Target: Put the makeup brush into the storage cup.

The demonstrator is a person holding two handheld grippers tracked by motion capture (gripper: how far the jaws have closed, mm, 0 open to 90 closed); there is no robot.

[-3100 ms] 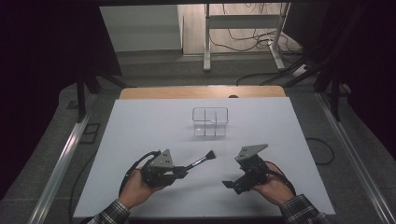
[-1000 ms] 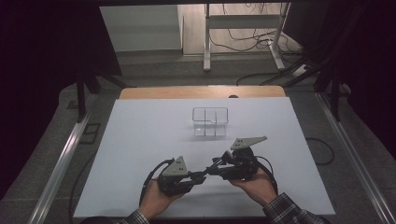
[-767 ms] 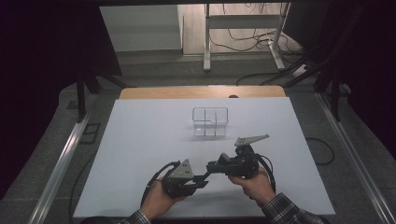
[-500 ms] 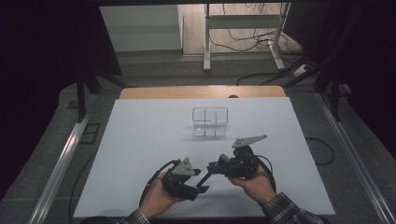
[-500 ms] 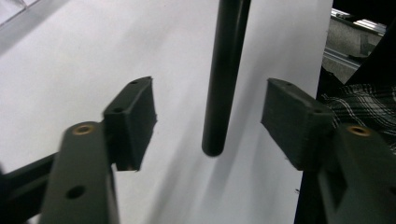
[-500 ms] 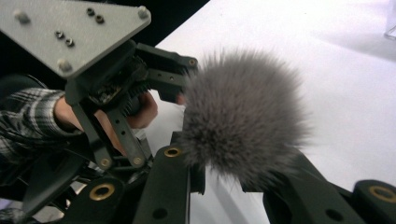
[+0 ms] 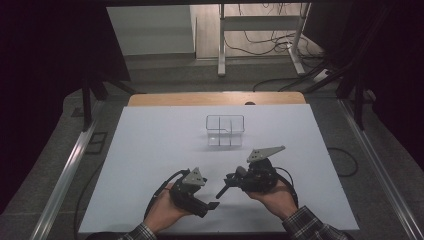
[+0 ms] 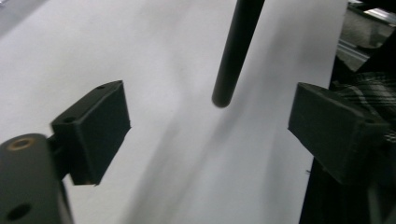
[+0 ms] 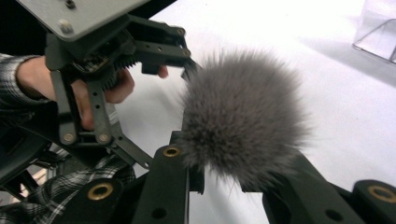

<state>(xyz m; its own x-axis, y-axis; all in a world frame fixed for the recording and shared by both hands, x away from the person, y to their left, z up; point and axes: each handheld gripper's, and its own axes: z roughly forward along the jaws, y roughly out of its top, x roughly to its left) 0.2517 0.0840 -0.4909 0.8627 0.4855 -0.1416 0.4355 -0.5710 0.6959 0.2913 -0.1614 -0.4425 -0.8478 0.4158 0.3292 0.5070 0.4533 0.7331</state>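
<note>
Near the white table's (image 7: 150, 135) front edge, the right gripper (image 9: 224, 179) clamps a grey fluffy brush (image 9: 243, 116) with a black handle; the left gripper (image 8: 210, 126) gapes apart. A clear plastic divided box (image 7: 225, 131) sits farther back.

A lab or test room set up for recording: a white table (image 7: 150, 150) stands on grey carpet between metal rails (image 7: 65, 175), dark curtains (image 7: 45, 60) hang at both sides, and loose cables (image 7: 260, 42) trail round a metal stand at the far wall
</note>
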